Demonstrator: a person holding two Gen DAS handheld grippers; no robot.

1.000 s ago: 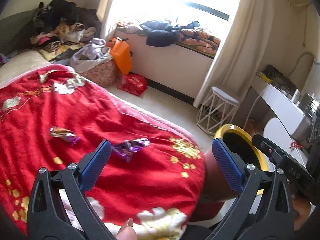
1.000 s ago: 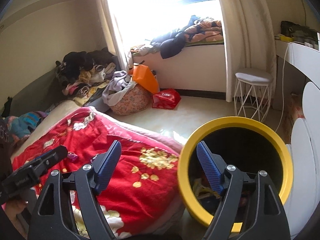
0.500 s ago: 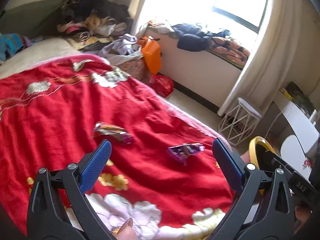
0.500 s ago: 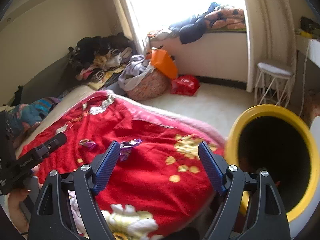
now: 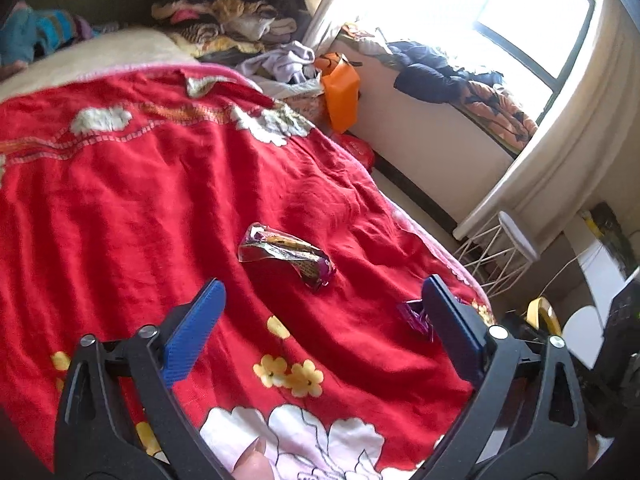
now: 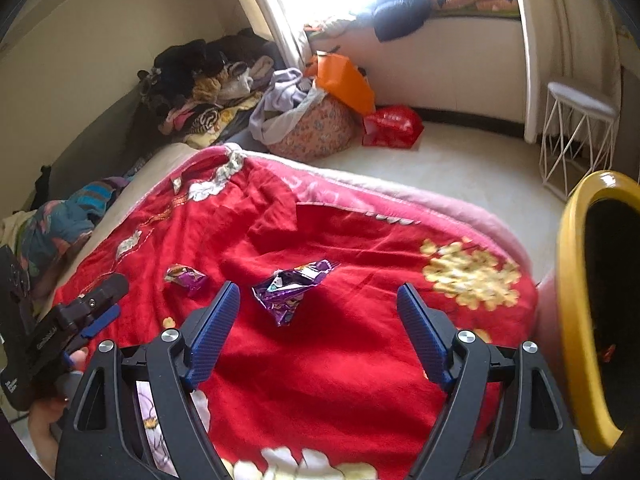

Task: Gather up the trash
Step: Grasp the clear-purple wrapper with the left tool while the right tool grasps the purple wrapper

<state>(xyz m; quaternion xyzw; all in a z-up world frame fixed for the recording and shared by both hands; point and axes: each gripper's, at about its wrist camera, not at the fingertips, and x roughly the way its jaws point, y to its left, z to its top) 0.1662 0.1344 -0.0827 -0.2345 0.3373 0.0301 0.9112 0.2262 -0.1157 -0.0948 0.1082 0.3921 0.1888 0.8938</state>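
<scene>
Two crumpled snack wrappers lie on the red flowered blanket (image 5: 120, 208). In the left wrist view the gold-and-purple wrapper (image 5: 284, 256) lies just ahead of my open, empty left gripper (image 5: 320, 320); the purple wrapper (image 5: 414, 314) is partly hidden behind its right finger. In the right wrist view the purple wrapper (image 6: 290, 290) lies just ahead of my open, empty right gripper (image 6: 318, 320), the other wrapper (image 6: 185, 276) farther left. The left gripper (image 6: 96, 308) shows at the left edge. The yellow-rimmed bin (image 6: 580, 308) stands off the bed's right side.
A white wire stool (image 6: 576, 136) stands on the pale floor by the curtain. A floral basket of clothes (image 6: 312, 128), an orange bag (image 6: 344, 80) and a red bag (image 6: 392, 126) sit beyond the bed. Clothes are heaped on the sofa (image 6: 208, 80).
Both grippers have swung left, away from the bin and over the blanket. The wrappers now lie close in front of the fingers. Both grippers stayed open.
</scene>
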